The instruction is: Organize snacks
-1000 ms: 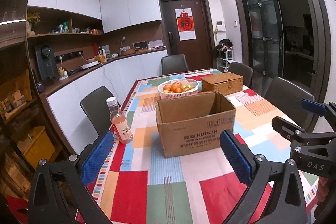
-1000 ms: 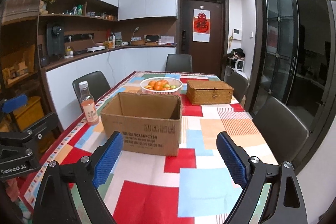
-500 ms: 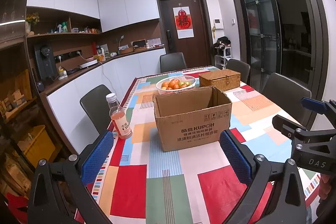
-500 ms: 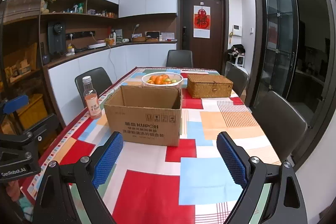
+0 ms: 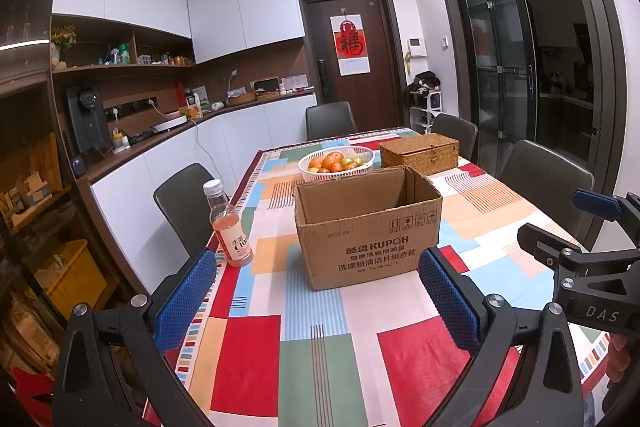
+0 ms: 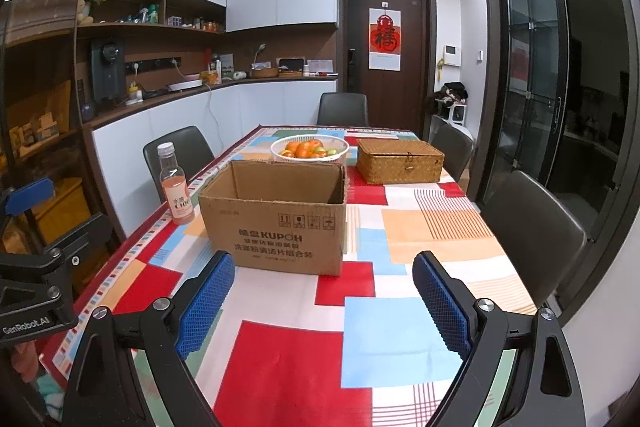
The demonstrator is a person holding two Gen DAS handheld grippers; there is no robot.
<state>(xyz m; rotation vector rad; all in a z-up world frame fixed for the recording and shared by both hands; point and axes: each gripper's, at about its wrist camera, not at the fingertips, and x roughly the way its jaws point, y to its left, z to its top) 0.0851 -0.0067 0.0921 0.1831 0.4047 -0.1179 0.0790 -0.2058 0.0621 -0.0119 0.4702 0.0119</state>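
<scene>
An open brown cardboard box (image 5: 368,223) (image 6: 276,215) stands in the middle of the table with its flaps up; its inside is hidden from me. A bottle of pink drink (image 5: 230,227) (image 6: 176,187) stands upright to the left of the box near the table edge. Behind the box sit a white basket of fruit (image 5: 336,163) (image 6: 310,149) and a closed wicker box (image 5: 420,153) (image 6: 400,161). My left gripper (image 5: 316,295) is open over the near end of the table, nothing between its blue pads. My right gripper (image 6: 324,299) is open too, short of the box and empty.
The table carries a colourful patchwork cloth (image 5: 312,347) (image 6: 360,339). Dark chairs (image 5: 180,203) (image 6: 532,223) line both long sides and the far end. A counter with cabinets (image 6: 192,115) runs along the left wall; glass doors (image 6: 532,79) stand on the right.
Both views have drawn back a little and tilted up, so the box and bottle sit slightly farther off. Both grippers stay open and empty.
</scene>
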